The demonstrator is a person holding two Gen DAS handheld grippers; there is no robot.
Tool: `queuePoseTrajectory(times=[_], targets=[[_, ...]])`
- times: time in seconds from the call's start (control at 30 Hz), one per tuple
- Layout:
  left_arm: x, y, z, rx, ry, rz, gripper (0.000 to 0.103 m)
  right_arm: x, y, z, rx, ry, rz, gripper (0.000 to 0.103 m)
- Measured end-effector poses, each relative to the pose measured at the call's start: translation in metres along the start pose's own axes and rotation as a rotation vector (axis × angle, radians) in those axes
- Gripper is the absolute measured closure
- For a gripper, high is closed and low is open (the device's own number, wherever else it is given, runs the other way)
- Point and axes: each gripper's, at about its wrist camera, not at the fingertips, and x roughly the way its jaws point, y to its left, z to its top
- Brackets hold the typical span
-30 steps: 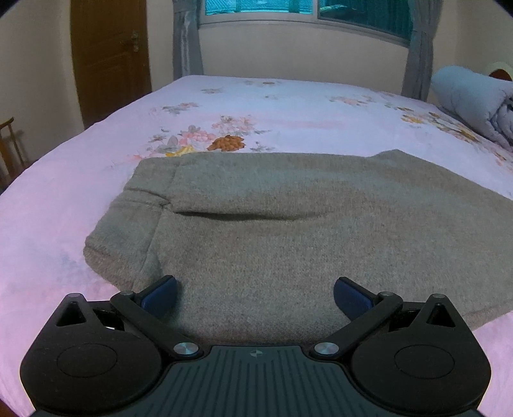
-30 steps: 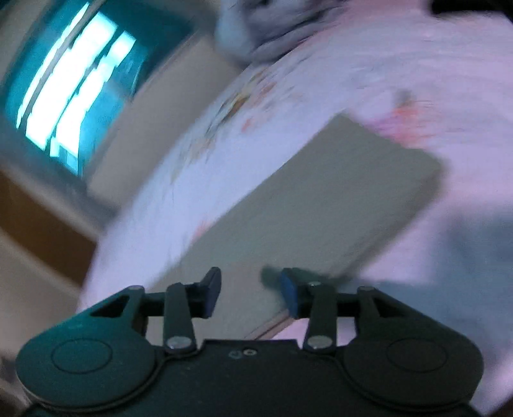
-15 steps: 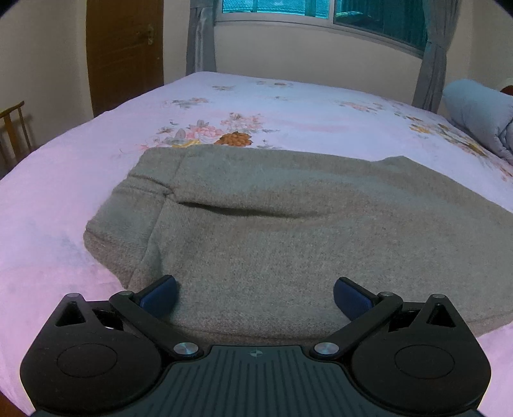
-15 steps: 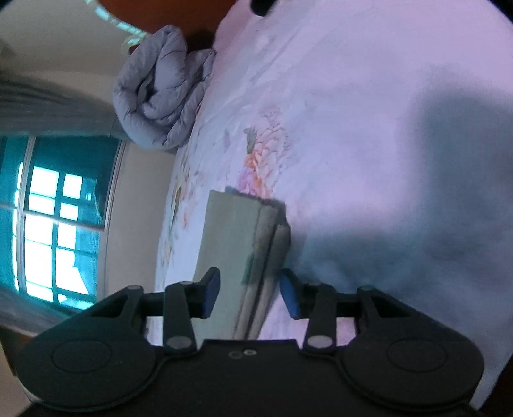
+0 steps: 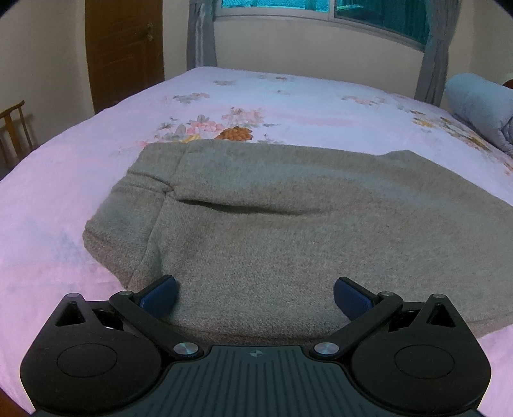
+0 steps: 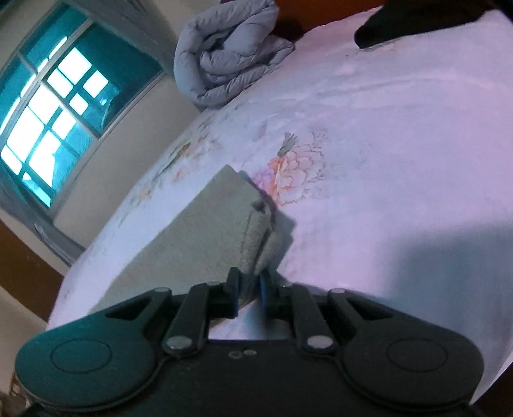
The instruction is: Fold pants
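Grey knit pants (image 5: 288, 224) lie folded lengthwise on a pink floral bed sheet (image 5: 64, 192), waistband end at the left. My left gripper (image 5: 255, 293) is open, its fingers spread wide just above the near edge of the pants, holding nothing. In the right wrist view the pants (image 6: 205, 234) run away from the camera, and my right gripper (image 6: 249, 290) is shut on the layered leg-end edge of the pants.
A rolled grey-blue quilt (image 5: 481, 109) lies at the far right of the bed; it also shows in the right wrist view (image 6: 224, 51). A wooden door (image 5: 125, 51) and a chair (image 5: 12, 128) stand to the left. A window (image 5: 320, 6) is behind the bed.
My right gripper closed from open onto the end of the pants after swinging in toward it. The left gripper rose and backed off slightly, staying open.
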Motion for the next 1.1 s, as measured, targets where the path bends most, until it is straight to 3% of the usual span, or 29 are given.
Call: queuePoseTrajectory(times=[0.07, 0.1, 0.2, 0.3, 0.4, 0.47, 0.5, 0.57, 0.7, 0.8, 0.9, 0.93, 1.0, 1.07, 1.1], targets=[[-0.006, -0.009, 0.008, -0.021, 0.004, 0.044, 0.0, -0.001, -0.005, 0.001, 0.043, 0.006, 0.014, 0.1], [-0.012, -0.019, 0.012, -0.035, -0.022, 0.032, 0.0, 0.0, -0.009, 0.001, 0.071, 0.009, 0.026, 0.1], [-0.028, -0.073, 0.023, -0.002, -0.1, -0.088, 0.0, -0.002, -0.017, 0.002, 0.131, 0.015, 0.06, 0.1], [-0.026, -0.157, 0.024, 0.131, -0.086, -0.171, 0.0, -0.001, -0.018, 0.001, 0.145, 0.01, 0.071, 0.1], [-0.001, -0.227, 0.006, 0.177, 0.035, -0.162, 0.0, -0.004, -0.02, 0.002, 0.192, 0.014, 0.081, 0.099], [-0.007, -0.264, -0.016, 0.235, -0.027, -0.038, 0.0, -0.003, -0.023, 0.006, 0.227, 0.027, 0.088, 0.098], [-0.016, -0.278, -0.021, 0.243, -0.04, -0.073, 0.0, -0.004, -0.024, 0.008, 0.234, 0.033, 0.088, 0.098], [-0.031, -0.291, -0.027, 0.204, -0.079, -0.135, 0.0, -0.008, -0.025, 0.011, 0.243, 0.043, 0.08, 0.095], [-0.048, -0.341, -0.034, 0.315, -0.173, -0.184, 0.0, -0.011, -0.028, 0.012, 0.275, 0.041, 0.087, 0.092], [-0.04, -0.365, -0.03, 0.291, -0.15, -0.22, 0.0, -0.011, -0.028, 0.011, 0.297, 0.032, 0.086, 0.09], [-0.026, -0.389, -0.042, 0.297, -0.06, -0.209, 0.0, -0.01, -0.028, 0.009, 0.32, 0.02, 0.086, 0.089], [-0.031, -0.392, -0.041, 0.29, -0.074, -0.197, 0.0, -0.009, -0.028, 0.009, 0.331, 0.017, 0.087, 0.089], [-0.043, -0.399, -0.039, 0.259, -0.08, -0.27, 0.0, -0.008, -0.029, 0.008, 0.341, 0.014, 0.09, 0.088], [-0.05, -0.41, -0.042, 0.299, -0.121, -0.274, 0.0, -0.007, -0.028, 0.008, 0.342, 0.01, 0.091, 0.088], [-0.047, -0.42, -0.045, 0.342, -0.104, -0.271, 0.0, -0.007, -0.028, 0.007, 0.343, 0.007, 0.092, 0.088]])
